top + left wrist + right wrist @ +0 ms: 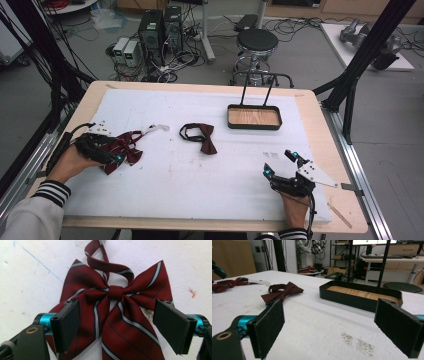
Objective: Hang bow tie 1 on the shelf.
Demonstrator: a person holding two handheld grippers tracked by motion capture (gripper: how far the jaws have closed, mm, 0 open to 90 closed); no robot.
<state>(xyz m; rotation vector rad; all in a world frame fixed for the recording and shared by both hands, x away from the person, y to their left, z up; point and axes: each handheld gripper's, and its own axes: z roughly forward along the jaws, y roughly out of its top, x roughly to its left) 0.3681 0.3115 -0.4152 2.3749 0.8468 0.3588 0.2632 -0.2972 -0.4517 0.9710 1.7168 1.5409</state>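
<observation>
Straddling the striped bow tie (pixel 117 307) with both pads of the left gripper (pixel 116 325): jaws wide, one pad over each lower lobe, neither pad seen pressing the cloth, so no grip confirmed. Cut off at the bottom edge of the left gripper view: the two lower tails of that bow. Cut off at the top edge: the neck strap looping up from the knot. Partly covered in the high view by the left gripper (pixel 107 155) and the left hand (pixel 75 160): the same striped bow tie (pixel 125 147), lying at the left side of the white mat (pixel 175 185), with a pale strap end (pixel 157 128) trailing toward the centre.

Resting near the front right corner of the mat: the right gripper (pixel 282 162), jaws spread wide, nothing between them. Confirmed in the right gripper view: bare mat between the pads of the right gripper (pixel 329 325), plus a patch of dark specks, nature unclear.

Lying farther back, mid-mat, well apart from both grippers: a plain dark red bow tie (pixel 202 137) with a black strap loop. Standing beyond it, to the right: a black tray (pixel 254 126) with wooden floor and upright wire handle. Behind the table: a stool (pixel 256 42) and computer cases (pixel 160 30), cables too tangled to trace.
</observation>
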